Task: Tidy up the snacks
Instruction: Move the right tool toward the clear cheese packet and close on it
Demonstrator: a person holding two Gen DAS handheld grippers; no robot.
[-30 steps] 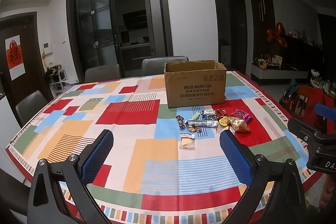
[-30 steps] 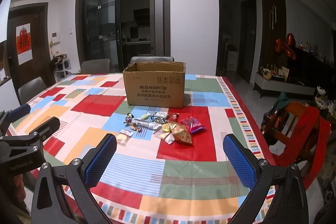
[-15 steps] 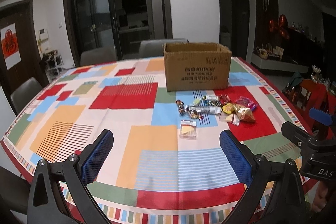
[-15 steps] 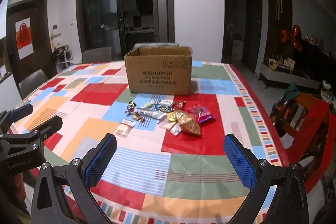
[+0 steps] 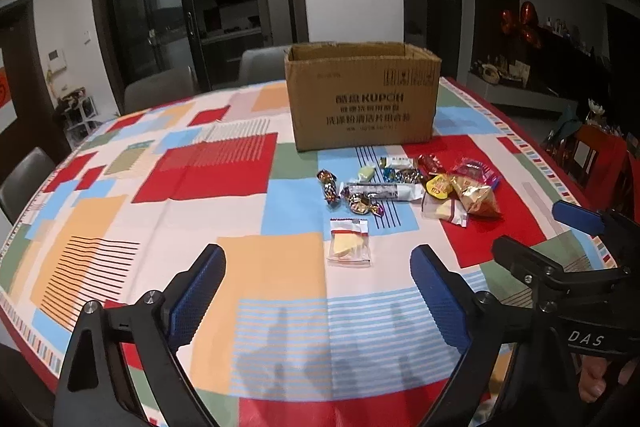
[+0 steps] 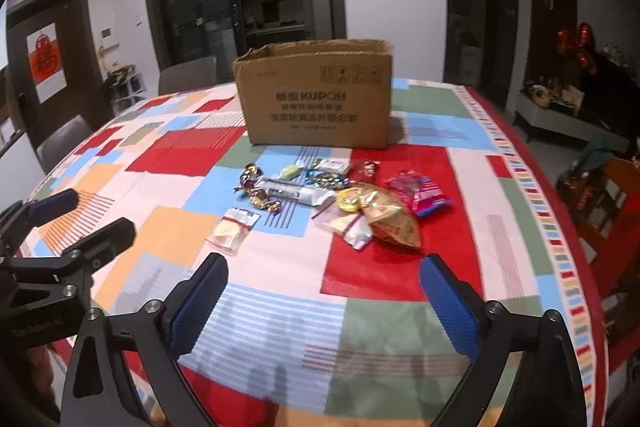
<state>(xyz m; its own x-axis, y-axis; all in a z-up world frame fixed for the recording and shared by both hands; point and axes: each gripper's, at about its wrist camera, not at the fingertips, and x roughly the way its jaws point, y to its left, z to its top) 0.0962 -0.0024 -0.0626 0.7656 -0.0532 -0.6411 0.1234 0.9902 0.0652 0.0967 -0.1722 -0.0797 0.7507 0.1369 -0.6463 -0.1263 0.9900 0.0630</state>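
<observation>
An open brown cardboard box (image 5: 362, 95) (image 6: 316, 95) stands on the patchwork tablecloth (image 5: 120, 227). In front of it lies a loose pile of snacks: foil candies (image 5: 330, 183), a long silver bar (image 5: 382, 191), a golden bag (image 5: 476, 197) (image 6: 394, 219) and a pink packet (image 6: 418, 193). A clear packet with a yellow piece (image 5: 349, 242) (image 6: 233, 230) lies nearest. My left gripper (image 5: 316, 267) hovers just short of that packet, jaws closing with nothing between them. My right gripper (image 6: 324, 267) hovers before the golden bag, jaws also closing on nothing.
Grey chairs (image 5: 160, 91) stand at the table's far and left sides. A red chair (image 5: 600, 155) with clutter sits off the right edge. Dark glass doors (image 5: 192, 7) fill the wall behind. Each gripper shows at the other view's edge.
Both grippers have moved forward and down toward the snack pile, which now looks larger and closer. Both pairs of jaws have narrowed slightly.
</observation>
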